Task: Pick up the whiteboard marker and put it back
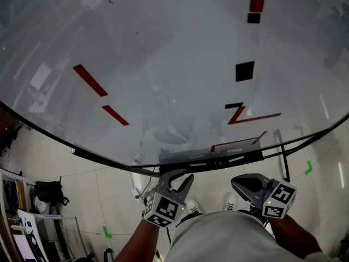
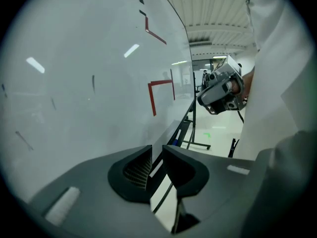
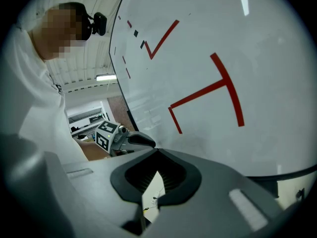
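Observation:
A whiteboard (image 1: pixel 163 64) with red strokes and black squares fills the head view. Along its lower edge runs a dark tray (image 1: pixel 218 160) holding marker-like sticks, too small to tell apart. In the left gripper view a blue-capped marker (image 2: pixel 174 143) lies on that tray (image 2: pixel 181 128), straight ahead of my left gripper (image 2: pixel 157 150), whose jaws stand a narrow gap apart and hold nothing. Below the tray my left gripper (image 1: pixel 177 180) and right gripper (image 1: pixel 242 183) are both held close to the body. The right gripper (image 3: pixel 157 155) has its jaw tips together and is empty.
The board stands on a black metal frame (image 2: pixel 193 128) over a pale floor with green tape marks (image 1: pixel 309 168). Shelving and a black bag (image 1: pixel 48 192) are at the lower left. The person's white shirt (image 1: pixel 223 239) fills the bottom of the head view.

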`<state>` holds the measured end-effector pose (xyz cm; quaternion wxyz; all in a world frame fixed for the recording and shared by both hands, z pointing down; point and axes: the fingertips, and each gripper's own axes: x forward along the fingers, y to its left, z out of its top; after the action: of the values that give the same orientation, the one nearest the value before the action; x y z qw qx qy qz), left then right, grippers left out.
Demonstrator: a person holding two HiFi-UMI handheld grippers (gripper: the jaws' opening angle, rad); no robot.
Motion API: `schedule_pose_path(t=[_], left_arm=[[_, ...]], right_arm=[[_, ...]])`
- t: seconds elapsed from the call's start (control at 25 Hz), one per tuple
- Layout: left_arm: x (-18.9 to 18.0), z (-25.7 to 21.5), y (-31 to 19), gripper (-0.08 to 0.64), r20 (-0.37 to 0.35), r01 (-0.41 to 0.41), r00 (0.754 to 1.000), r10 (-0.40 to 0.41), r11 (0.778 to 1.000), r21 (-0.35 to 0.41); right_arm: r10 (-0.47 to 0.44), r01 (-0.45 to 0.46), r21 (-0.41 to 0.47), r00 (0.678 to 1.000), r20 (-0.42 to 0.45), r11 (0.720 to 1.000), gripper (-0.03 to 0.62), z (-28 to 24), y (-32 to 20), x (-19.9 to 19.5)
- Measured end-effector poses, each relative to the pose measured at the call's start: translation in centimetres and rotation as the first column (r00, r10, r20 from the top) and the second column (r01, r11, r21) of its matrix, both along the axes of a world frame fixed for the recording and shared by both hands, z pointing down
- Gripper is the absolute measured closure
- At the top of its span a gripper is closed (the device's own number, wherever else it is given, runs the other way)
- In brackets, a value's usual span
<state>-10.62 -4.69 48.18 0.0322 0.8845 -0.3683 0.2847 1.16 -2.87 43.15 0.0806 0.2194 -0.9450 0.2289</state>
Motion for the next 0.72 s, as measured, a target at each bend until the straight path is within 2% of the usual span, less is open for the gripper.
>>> schedule_pose_path(t=[0.16, 0.28, 0.48, 0.72], left_arm=[[0.6, 0.5, -0.1, 0.492, 0.054, -0.024, 0.998, 0.024, 1.000, -0.005], [0.6, 1.3, -0.3, 0.492, 0.138, -0.049, 0.989, 0.049, 0.999, -0.002], [0.7, 3.3, -0.7, 0.482, 0.326, -0.113, 0.939, 0.107, 0.994, 0.002], [1.4, 4.5, -1.3, 0.480, 0.375, -0.146, 0.916, 0.145, 0.989, -0.026]], right_arm=[[0.012, -0.012, 0.000, 1.000, 0.001, 1.000, 0.591, 0.0, 0.1, 0.5], [0.022, -0.022, -0.001, 1.000, 0.000, 1.000, 0.591, 0.1, 0.1, 0.9], [0.028, -0.028, 0.000, 1.000, -0.002, 1.000, 0.591, 0.1, 0.0, 1.2], [0.035, -0.035, -0.002, 0.999, 0.007, 0.999, 0.591, 0.1, 0.0, 1.3]])
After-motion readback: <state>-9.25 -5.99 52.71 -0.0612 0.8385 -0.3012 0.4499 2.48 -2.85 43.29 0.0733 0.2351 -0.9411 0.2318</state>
